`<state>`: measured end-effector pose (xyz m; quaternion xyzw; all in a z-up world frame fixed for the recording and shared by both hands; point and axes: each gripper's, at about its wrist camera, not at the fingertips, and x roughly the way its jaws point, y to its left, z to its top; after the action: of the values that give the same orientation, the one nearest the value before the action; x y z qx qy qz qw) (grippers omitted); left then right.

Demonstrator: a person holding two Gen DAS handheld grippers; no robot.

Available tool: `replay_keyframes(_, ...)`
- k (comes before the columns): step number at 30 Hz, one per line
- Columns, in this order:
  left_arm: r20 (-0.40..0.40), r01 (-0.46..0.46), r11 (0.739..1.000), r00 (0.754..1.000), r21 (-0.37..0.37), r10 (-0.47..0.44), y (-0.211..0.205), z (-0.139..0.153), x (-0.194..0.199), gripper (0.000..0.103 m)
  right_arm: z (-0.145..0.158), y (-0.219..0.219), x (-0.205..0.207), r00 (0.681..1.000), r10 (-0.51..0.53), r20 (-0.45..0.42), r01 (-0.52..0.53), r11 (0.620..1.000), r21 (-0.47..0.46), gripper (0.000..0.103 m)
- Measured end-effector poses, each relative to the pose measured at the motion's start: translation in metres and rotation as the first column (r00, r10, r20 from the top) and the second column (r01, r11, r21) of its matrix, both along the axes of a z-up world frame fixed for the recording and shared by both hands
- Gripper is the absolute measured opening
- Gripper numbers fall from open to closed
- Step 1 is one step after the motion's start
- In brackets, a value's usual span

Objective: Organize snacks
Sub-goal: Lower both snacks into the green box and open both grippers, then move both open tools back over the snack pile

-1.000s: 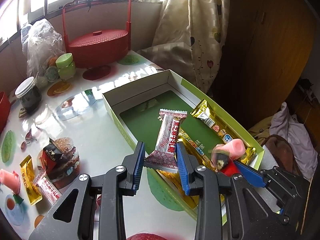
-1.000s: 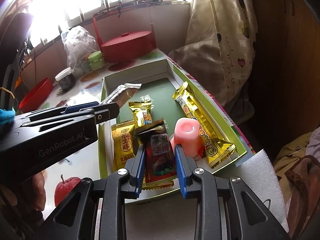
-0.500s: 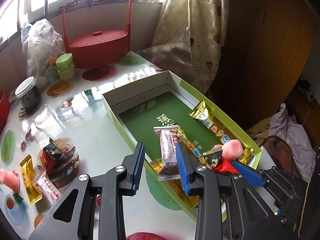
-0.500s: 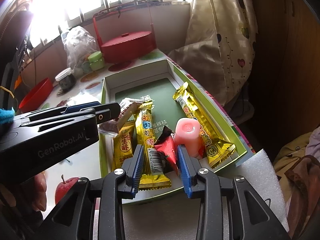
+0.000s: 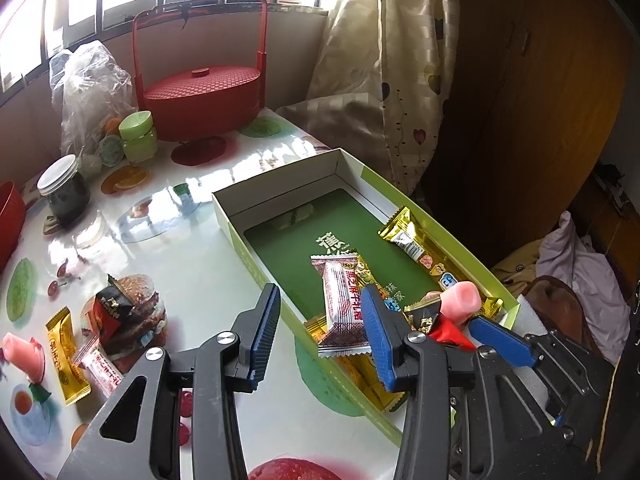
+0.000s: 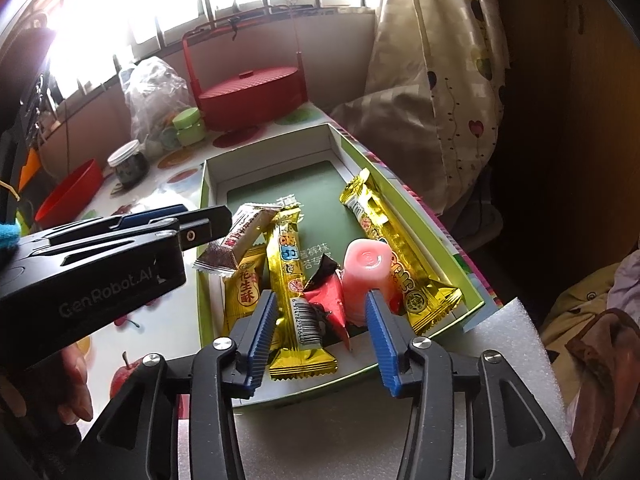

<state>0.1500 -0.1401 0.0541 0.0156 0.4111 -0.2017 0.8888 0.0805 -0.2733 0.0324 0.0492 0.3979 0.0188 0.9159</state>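
Left gripper: your fingers have just been opening and now stand apart over the near-left wall of the box; they grip nothing. The pink-and-white wrapped snack shows between them but lies loose in the box.
Right gripper: your fingers have also just been opening and stand wide at the near end of the box, pressing on nothing. The red-and-black packet and the end of a gold bar lie between them, free of both.
Box: green floor, white inner walls, open top; it sits on the bench near its right edge.
Pink-and-white wrapped snack: in the box, tilted, its near end resting on a gold packet by the left wall.
Red-and-black packet: lying in the near part of the box, just beside the pink jelly cup.
Pink jelly cup: in the box, leaning against the long gold bar along the right wall.
Middle gold bar: lengthwise in the box, barcode end toward you.
Short gold packet: by the left wall, partly under the wrapped snack.
Bench: fruit-print cover; four or five snacks lie loose at your left.
Red basket: lidded, at the far end by the window.
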Motion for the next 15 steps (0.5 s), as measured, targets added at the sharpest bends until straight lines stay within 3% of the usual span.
replay_keyframes(15,0.027,-0.047,0.998,0.998,-0.030,0.048,0.025,0.011,-0.012,0.043,0.006,0.005,-0.005,1.000,0.002,0.018,-0.002,1.000,-0.011,0.052)
